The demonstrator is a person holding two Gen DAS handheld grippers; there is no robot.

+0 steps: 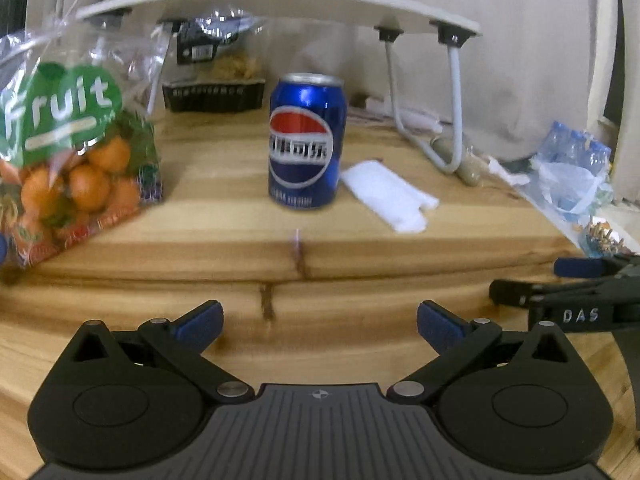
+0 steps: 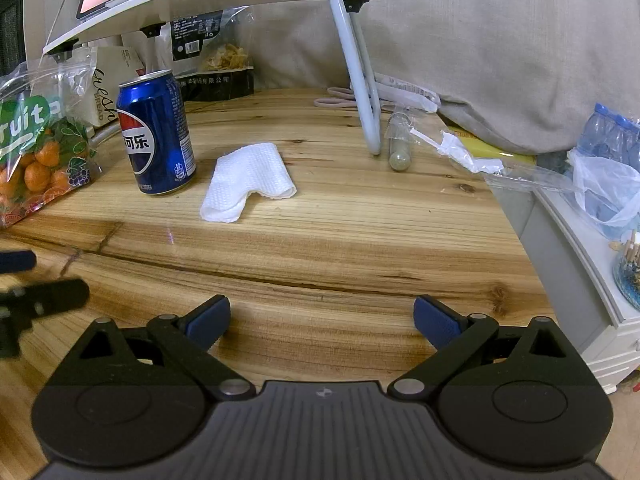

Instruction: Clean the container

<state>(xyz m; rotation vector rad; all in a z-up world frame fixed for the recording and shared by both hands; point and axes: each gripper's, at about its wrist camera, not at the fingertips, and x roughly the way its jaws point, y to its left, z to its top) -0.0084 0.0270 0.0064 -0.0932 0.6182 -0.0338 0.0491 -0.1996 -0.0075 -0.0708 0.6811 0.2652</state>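
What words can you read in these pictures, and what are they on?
"Fruit": bag of oranges.
"可乐": blue can.
"BREAD": paper bag behind the can.
"DAS": right tongs.
Small print on the can and the dark snack packet: too small to read.

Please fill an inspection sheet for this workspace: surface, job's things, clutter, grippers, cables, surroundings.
Surface: wooden table, bare in front.
Job's things: blue can upright; white cloth folded beside it, apart.
Clutter: fruit bag, snack bag, glass tube, plastic wrapper.
Grippers: left gripper open, empty; right gripper open, empty.
Cables: white cord behind the stand.
Surroundings: folding stand, curtain, bottle pack.
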